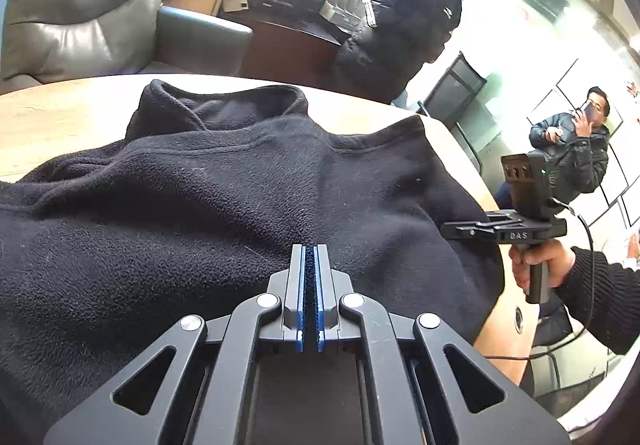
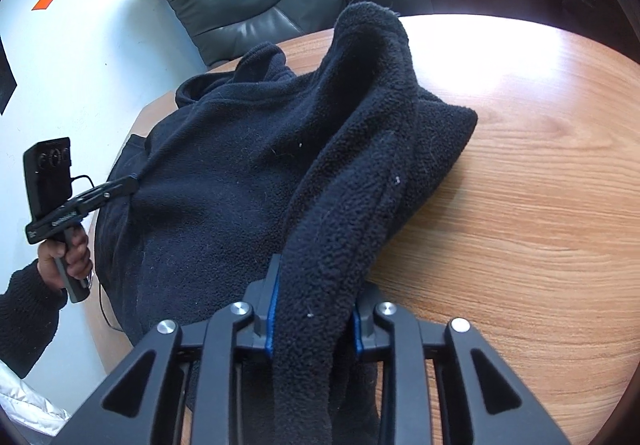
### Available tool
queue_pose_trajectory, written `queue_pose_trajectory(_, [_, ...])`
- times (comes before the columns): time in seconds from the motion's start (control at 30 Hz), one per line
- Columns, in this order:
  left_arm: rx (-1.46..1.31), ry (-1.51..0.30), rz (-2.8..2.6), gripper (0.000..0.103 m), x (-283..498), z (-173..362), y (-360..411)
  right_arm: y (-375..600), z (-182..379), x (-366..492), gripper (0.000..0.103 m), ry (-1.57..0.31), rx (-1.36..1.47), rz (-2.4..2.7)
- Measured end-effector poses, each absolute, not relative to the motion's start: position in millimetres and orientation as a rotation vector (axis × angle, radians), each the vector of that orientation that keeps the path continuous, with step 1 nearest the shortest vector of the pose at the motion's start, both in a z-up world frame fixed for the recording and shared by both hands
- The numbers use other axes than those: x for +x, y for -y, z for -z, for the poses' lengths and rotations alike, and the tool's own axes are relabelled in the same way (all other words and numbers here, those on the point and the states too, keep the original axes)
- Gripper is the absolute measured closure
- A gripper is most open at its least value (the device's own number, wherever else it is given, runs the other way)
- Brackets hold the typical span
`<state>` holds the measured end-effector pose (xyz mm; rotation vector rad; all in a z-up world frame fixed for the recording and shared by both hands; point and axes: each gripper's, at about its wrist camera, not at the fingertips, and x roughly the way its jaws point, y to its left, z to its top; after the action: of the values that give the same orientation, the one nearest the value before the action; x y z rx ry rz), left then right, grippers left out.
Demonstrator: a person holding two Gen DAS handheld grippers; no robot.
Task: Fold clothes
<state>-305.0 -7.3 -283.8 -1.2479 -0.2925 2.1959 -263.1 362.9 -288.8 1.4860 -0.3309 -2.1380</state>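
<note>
A black fleece pullover (image 1: 224,185) lies spread on a round wooden table (image 1: 60,117), collar at the far side. My left gripper (image 1: 309,249) is shut on a thin fold of its fabric near the hem. It also shows in the right wrist view (image 2: 130,183), pinching the pullover's left edge. My right gripper (image 2: 316,265) is shut on a thick bunch of the pullover (image 2: 240,165), which rises in a ridge over the body. It shows in the left wrist view (image 1: 448,227) at the garment's right edge.
A grey leather armchair (image 1: 80,5) stands behind the table. A person in a dark jacket (image 1: 404,25) stands at the far side; another (image 1: 576,153) sits at the right. Bare tabletop (image 2: 540,185) lies right of the pullover.
</note>
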Motion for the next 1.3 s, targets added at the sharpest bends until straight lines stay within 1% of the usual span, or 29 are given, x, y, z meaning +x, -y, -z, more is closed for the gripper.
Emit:
queue_pose_trajectory(0.1, [-1.270,0.262,-2.150,0.100,-300,289,4,-365,290,-259,0.077,0.349,1.497,2.151])
queue_pose_trajectory(0.17, [-1.186,0.261,-2.158,0.098,-291,276,5,-369,291,-255,0.077,0.365,1.511,2.156])
queue_pose_trajectory(0.2, [-1.144,0.239,-2.176,0.094,-287,268,5,-370,292,-254,0.077,0.367,1.517,2.158])
queue_pose_trajectory(0.23, [-1.102,0.218,-2.193,0.088,-283,261,5,-370,293,-252,0.076,0.368,1.523,2.159])
queue_pose_trajectory(0.27, [-1.075,0.167,-2.221,0.054,-282,256,2,-371,293,-252,0.076,0.370,1.526,2.159])
queue_pose_trajectory(0.3, [-1.052,0.133,-2.260,0.009,-282,252,-1,-371,295,-252,0.076,0.373,1.529,2.158])
queue_pose_trajectory(0.33, [-1.037,0.140,-2.294,0.000,-283,250,-2,-367,296,-255,0.075,0.371,1.535,2.158])
queue_pose_trajectory(0.43, [-1.045,0.238,-2.206,0.000,-290,248,-7,-364,298,-258,0.072,0.353,1.547,2.158])
queue_pose_trajectory(0.47, [-1.078,0.230,-2.180,0.001,-290,248,-11,-365,298,-258,0.072,0.351,1.545,2.159])
queue_pose_trajectory(0.53, [-1.143,0.230,-2.072,0.007,-288,262,-20,-367,299,-258,0.072,0.364,1.542,2.155])
queue_pose_trajectory(0.57, [-1.160,0.233,-2.042,0.013,-287,267,-22,-368,299,-258,0.072,0.375,1.541,2.150])
queue_pose_trajectory(0.63, [-1.194,0.228,-2.028,0.032,-290,286,-24,-370,300,-258,0.072,0.384,1.536,2.144])
queue_pose_trajectory(0.67, [-1.238,0.240,-2.041,0.057,-294,297,-20,-370,300,-258,0.073,0.383,1.533,2.142])
queue_pose_trajectory(0.7, [-1.284,0.253,-2.055,0.088,-299,309,-15,-371,300,-258,0.073,0.384,1.530,2.141])
queue_pose_trajectory(0.73, [-1.331,0.265,-2.069,0.093,-304,321,-10,-372,300,-258,0.074,0.389,1.527,2.142])
queue_pose_trajectory(0.77, [-1.324,0.328,-2.035,0.093,-309,329,-3,-372,299,-257,0.075,0.393,1.521,2.146])
queue_pose_trajectory(0.93, [-1.351,0.373,-1.995,0.096,-316,334,-2,-376,277,-248,0.078,0.409,1.441,2.203])
queue_pose_trajectory(1.13, [-1.348,0.369,-2.001,0.095,-320,339,-5,-336,214,-242,0.079,0.311,1.327,2.251])
queue_pose_trajectory(1.3, [-1.332,0.394,-1.991,0.095,-324,342,-3,-253,171,-240,0.079,0.135,1.285,2.255])
